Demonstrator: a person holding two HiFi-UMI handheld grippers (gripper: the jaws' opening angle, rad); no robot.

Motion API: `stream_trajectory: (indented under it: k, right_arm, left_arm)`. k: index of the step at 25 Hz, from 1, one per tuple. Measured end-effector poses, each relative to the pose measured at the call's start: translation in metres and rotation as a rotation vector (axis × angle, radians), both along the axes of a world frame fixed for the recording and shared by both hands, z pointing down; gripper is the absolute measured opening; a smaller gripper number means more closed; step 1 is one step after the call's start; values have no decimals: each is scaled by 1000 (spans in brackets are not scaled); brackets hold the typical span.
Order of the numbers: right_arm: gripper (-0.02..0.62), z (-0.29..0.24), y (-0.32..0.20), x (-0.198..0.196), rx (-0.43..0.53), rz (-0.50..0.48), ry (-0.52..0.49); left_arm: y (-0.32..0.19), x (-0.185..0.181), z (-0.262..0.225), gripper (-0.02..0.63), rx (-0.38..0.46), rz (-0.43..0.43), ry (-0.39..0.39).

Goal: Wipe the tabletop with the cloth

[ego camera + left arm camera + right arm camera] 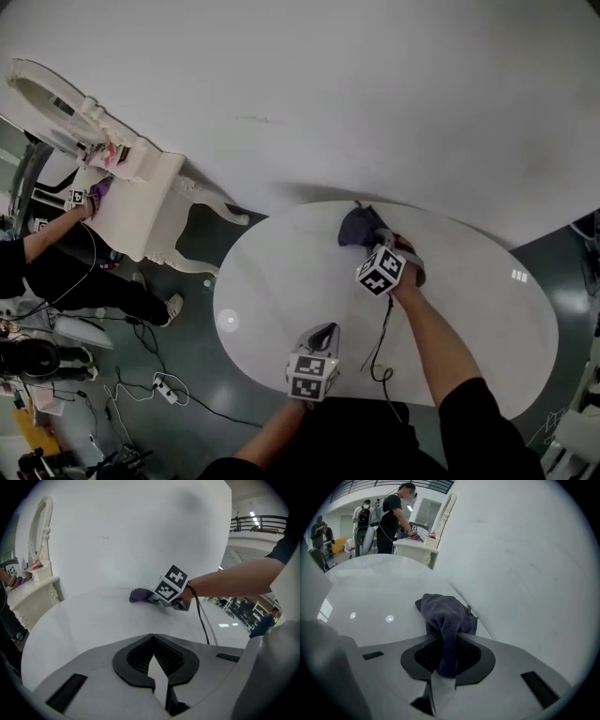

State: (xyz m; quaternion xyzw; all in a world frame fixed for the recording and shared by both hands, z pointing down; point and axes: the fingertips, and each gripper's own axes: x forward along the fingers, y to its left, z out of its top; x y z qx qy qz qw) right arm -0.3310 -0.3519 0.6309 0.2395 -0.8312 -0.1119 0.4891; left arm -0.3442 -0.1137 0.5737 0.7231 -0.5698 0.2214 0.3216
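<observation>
**Cloth pinched in my right gripper at the table's far edge**

Nearest to me, my left gripper [322, 332] rests low over the near rim of the white oval tabletop [487, 319]. Its jaws are pressed together with nothing between them; in the left gripper view [157, 670] I see only the bare table surface [70, 620] ahead of them.

A thin black cable [380, 349] runs along my right forearm and loops over the near part of the table.

Farther out, my right gripper [372, 242] reaches across the table towards the wall. Its jaws are clamped on a fold of the dark grey-purple cloth [443, 613]. In the right gripper view [444, 663] a strip of the fabric runs down into the jaws while the rest sits bunched in a heap just ahead of them. The heap lies on the tabletop [370, 588] close to its far edge. In the head view the cloth [359, 226] shows just beyond the gripper's marker cube. From the left gripper view I see the cloth [139, 595] touching the table, with my right gripper [153, 597] beside it.

Behind the table stands a plain white wall [328, 94]. Far off to the left, a person [47, 267] stands at a white dresser [141, 202] with a mirror.
</observation>
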Motion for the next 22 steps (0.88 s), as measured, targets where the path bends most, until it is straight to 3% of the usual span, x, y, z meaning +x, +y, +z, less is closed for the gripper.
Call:
stream_trajectory:
  k: [22]
  right_arm:
    - [46,-1,-15,240,-18,241,2]
  left_arm:
    - [-11,165,-7,6,-10,193,-17]
